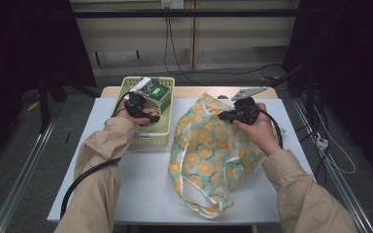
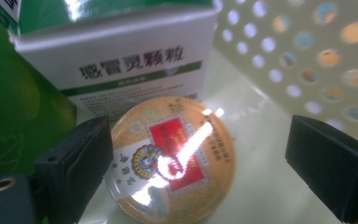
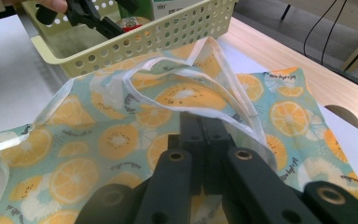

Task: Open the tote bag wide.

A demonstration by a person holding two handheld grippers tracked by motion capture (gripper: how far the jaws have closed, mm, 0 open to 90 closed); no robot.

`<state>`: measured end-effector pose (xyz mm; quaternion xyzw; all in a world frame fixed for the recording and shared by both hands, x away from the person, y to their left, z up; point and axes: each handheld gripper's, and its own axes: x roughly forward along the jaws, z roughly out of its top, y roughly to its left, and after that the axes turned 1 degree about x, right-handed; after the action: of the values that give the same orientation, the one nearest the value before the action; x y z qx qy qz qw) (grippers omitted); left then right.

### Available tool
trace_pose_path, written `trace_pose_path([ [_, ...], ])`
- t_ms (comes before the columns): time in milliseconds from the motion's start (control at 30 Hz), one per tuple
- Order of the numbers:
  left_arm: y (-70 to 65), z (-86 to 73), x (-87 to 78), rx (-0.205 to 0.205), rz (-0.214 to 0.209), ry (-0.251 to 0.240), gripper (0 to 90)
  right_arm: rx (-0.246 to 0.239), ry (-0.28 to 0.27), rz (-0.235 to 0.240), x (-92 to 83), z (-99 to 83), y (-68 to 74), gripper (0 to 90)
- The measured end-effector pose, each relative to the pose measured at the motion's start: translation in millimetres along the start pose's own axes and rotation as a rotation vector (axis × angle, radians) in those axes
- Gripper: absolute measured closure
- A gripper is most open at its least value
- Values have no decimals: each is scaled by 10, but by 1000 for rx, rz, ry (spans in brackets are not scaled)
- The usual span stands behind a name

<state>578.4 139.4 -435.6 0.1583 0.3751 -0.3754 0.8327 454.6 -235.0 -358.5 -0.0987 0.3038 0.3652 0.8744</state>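
Observation:
A round tin [image 2: 172, 158] with an orange lid and a red label lies on the floor of the pale yellow perforated basket [image 1: 162, 131]. My left gripper [image 2: 200, 158] reaches down into the basket [image 2: 307, 56] with its jaws open to either side of the tin; the right jaw stands well clear of it. A green and white medicine box [image 2: 121, 56] leans just behind the tin. My right gripper [image 1: 223, 115] is shut on the rim of a teal cloth bag [image 1: 209, 150] printed with orange slices. In the right gripper view, the right gripper [image 3: 200, 121] pinches the bag's [image 3: 112, 140] raised edge.
The basket [image 3: 135, 42] stands at the far left of the white table [image 1: 141, 189], right beside the bag's mouth. The bag's handles trail toward the front edge [image 1: 209, 206]. A wooden strip [image 1: 189, 91] runs along the table's far side. Cables lie on the floor behind.

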Motion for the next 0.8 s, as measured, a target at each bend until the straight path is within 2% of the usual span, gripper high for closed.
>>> trace_pose_path([
  [33, 5, -3, 17, 15, 12, 10, 73, 1, 2, 2, 6, -3, -3, 900],
  [67, -1, -6, 33, 10, 18, 10, 73, 0, 1, 4, 13, -5, -6, 900],
  [100, -9, -3, 40, 20, 51, 17, 74, 1, 1, 5, 18, -7, -8, 900],
  [167, 4, 2, 54, 17, 27, 17, 68, 1, 1, 5, 25, -9, -13, 900],
  [233, 4, 6, 67, 31, 49, 36, 69, 4, 0, 7, 27, -11, -17, 900],
  [300, 0, -15, 99, 11, 67, 57, 82, 3, 3, 8, 27, -12, -15, 900],
  [333, 10, -12, 86, 28, 69, 69, 87, 0, 4, 8, 26, -13, -10, 900],
  [367, 3, -8, 74, 28, 76, 35, 97, -2, 0, 9, 21, -16, -7, 900],
  [400, 12, 3, 55, 30, 70, 23, 98, -2, 2, 12, 16, -20, -6, 900],
  [433, 13, 1, 57, 14, 56, 31, 97, -3, 4, 10, 12, -23, -5, 900],
  [500, 9, -19, 81, 0, 66, 51, 97, -1, 6, 8, 7, -32, -12, 900],
  [533, 17, -24, 90, 1, 62, 78, 97, 0, 7, 7, 5, -34, -15, 900],
  [567, 11, -31, 107, -4, 71, 84, 97, 0, 8, 5, 4, -34, -18, 900],
  [667, 5, -30, 127, -10, 64, 102, 104, -3, 7, 6, 3, -32, -7, 900],
  [800, 5, -27, 124, -16, 71, 112, 189, -4, 14, 6, 14, -46, 6, 900],
])
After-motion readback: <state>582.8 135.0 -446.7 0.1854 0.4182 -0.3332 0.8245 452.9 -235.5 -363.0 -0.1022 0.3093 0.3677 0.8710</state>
